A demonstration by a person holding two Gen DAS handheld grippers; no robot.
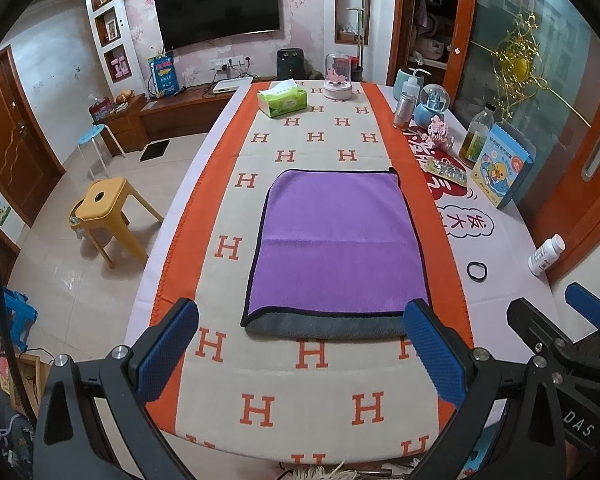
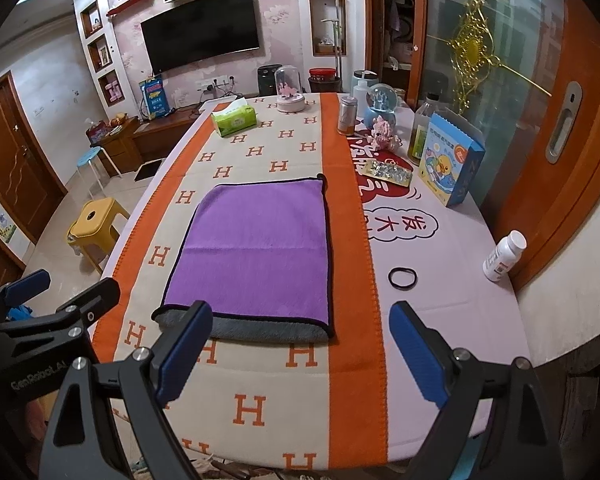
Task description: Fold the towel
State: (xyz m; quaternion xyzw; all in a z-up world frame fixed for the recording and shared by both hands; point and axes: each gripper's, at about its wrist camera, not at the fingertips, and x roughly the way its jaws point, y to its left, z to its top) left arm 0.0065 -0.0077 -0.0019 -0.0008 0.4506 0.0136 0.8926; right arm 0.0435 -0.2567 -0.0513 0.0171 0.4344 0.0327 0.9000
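Observation:
A purple towel [image 1: 335, 240] with a black hem lies flat on the orange-and-cream H-pattern table runner [image 1: 228, 248]. It is folded over, with a strip of its grey underside [image 1: 323, 326] showing along the near edge. It also shows in the right wrist view [image 2: 256, 252]. My left gripper [image 1: 300, 344] is open and empty, held above the table's near end, just short of the towel's near edge. My right gripper [image 2: 300, 344] is open and empty, near the towel's near right corner. Each gripper shows at the edge of the other's view.
A green tissue box [image 1: 282, 99], a glass dome ornament [image 1: 338, 76], bottles [image 1: 404, 106], a snow globe [image 1: 433, 108] and a duck-print box [image 1: 499, 168] stand along the far and right sides. A black hair tie [image 1: 477, 271] and a white pill bottle [image 1: 545, 254] lie right. A yellow stool [image 1: 108, 212] stands left.

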